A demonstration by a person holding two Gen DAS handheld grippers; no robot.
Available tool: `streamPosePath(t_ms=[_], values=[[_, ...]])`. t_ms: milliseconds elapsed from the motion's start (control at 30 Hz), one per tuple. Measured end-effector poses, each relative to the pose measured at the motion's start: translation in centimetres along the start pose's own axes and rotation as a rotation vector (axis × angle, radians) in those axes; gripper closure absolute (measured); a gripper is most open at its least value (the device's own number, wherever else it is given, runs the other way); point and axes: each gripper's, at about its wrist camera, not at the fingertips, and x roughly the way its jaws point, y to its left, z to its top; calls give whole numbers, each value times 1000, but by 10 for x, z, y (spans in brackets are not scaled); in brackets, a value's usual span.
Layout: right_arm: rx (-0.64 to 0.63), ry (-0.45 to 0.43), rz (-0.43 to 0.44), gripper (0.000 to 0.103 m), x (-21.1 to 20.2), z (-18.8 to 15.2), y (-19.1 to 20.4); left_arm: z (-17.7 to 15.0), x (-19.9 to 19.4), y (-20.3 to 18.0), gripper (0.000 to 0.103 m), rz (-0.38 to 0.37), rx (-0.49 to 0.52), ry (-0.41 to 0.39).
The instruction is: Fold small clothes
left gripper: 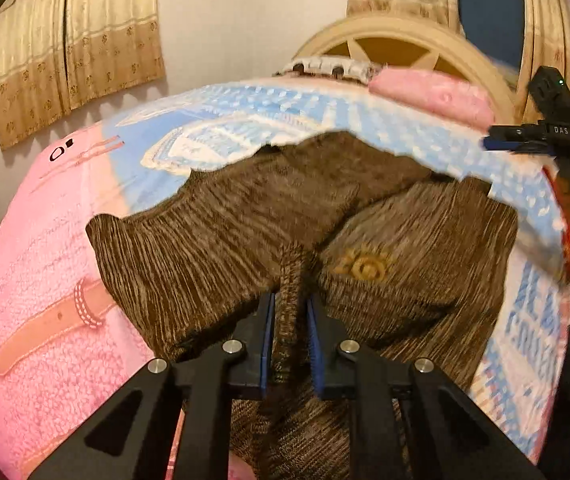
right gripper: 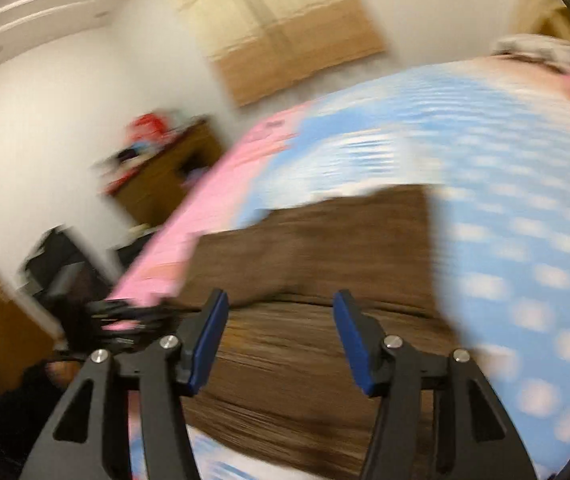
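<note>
Two tongs work over the brown shorts spread on the bed's blanket: the left tongs pinch a ridge of cloth, likely to fold it, while the right tongs hover agape.

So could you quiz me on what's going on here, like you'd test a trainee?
1. True or false: the left gripper is pinching a fold of the brown garment.
2. The right gripper has its fingers: A) wide apart, holding nothing; B) clamped on a pink pillow; C) gripping the curtain.
3. Fill in: the garment lies on a pink and ____ blanket.

Key: 1 true. 2 A. 3 blue.
</note>
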Motion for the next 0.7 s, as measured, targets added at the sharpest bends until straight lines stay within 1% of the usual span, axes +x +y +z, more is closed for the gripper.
streamPosePath(t_ms=[67,100,133,200,267,300,367,400,433,467,500,533,567,600,633,667,700], values=[[47,21,-133,44,-20,-9,-35,-4,11,-5,87,-1,31,49],[83,32,-161,44,-29,-16,-51,-6,15,-9,87,-3,44,69],[124,43,-156,44,-36,-23,-63,-7,16,-12,87,3,56,79],[150,69,-145,44,-38,-30,-71,-7,17,-17,87,28,76,80],[116,94,-159,44,-29,-34,-65,-6,18,-17,86,49,59,100],[90,106,-168,41,-21,-35,-61,-5,19,-16,85,49,47,106],[69,138,-184,34,-4,-39,-55,-5,20,-13,79,54,26,115],[73,158,-188,34,4,-41,-58,-4,19,-12,78,56,20,119],[83,169,-182,41,8,-44,-65,-5,18,-12,77,54,19,121],[95,175,-177,53,13,-45,-69,-6,18,-12,77,52,21,121],[103,176,-178,83,16,-45,-72,-6,17,-13,77,51,24,122],[98,188,-186,88,16,-46,-73,-7,17,-15,77,58,31,121],[81,199,-199,88,17,-44,-71,-7,16,-16,79,70,35,119],[66,199,-197,88,17,-43,-70,-6,16,-18,84,79,32,116],[49,201,-194,88,16,-42,-66,-6,15,-18,97,88,17,115],[36,206,-189,88,15,-41,-64,-5,14,-17,98,91,-4,111],[37,214,-172,88,12,-37,-62,-3,8,-15,98,80,-37,89]])
